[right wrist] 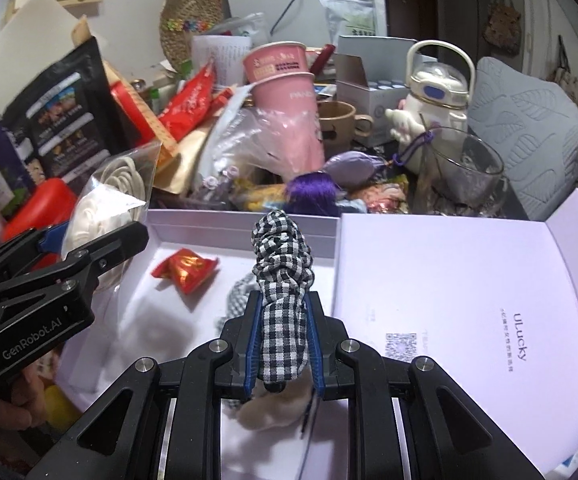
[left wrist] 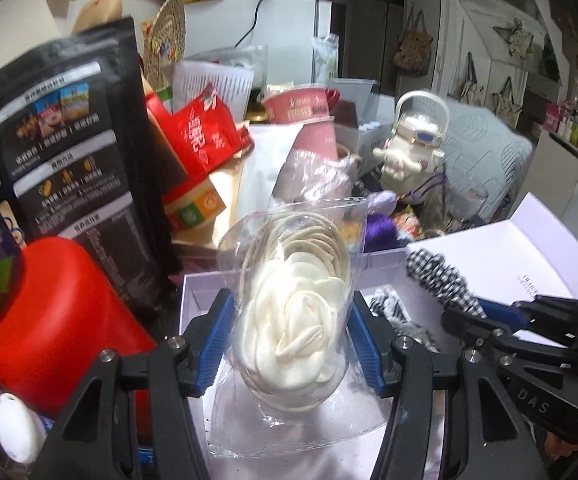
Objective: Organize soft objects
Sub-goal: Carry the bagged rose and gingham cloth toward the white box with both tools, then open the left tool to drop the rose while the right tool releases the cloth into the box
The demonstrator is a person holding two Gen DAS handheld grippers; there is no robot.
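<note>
My left gripper [left wrist: 291, 308] is shut on a clear plastic bag [left wrist: 289, 432] that holds a cream fabric rose [left wrist: 293, 320] and a coil of pale cord. It hangs over the left end of an open white box [right wrist: 193, 221]. My right gripper [right wrist: 283, 304] is shut on a black-and-white checked fabric band [right wrist: 283, 280], which sticks up past the fingertips above the box. In the left wrist view the right gripper [left wrist: 485, 314] enters from the right with the checked band [left wrist: 437, 276]. A second checked piece [left wrist: 385, 305] and a red foil sweet [right wrist: 185, 270] lie in the box.
The box's lid [right wrist: 449, 280] lies open to the right. Clutter is packed behind the box: a red container [left wrist: 49, 312], a black pouch [left wrist: 73, 140], pink cups [right wrist: 285, 92], a purple tassel [right wrist: 315, 192], a glass mug [right wrist: 465, 168] and a white character bottle [right wrist: 437, 96].
</note>
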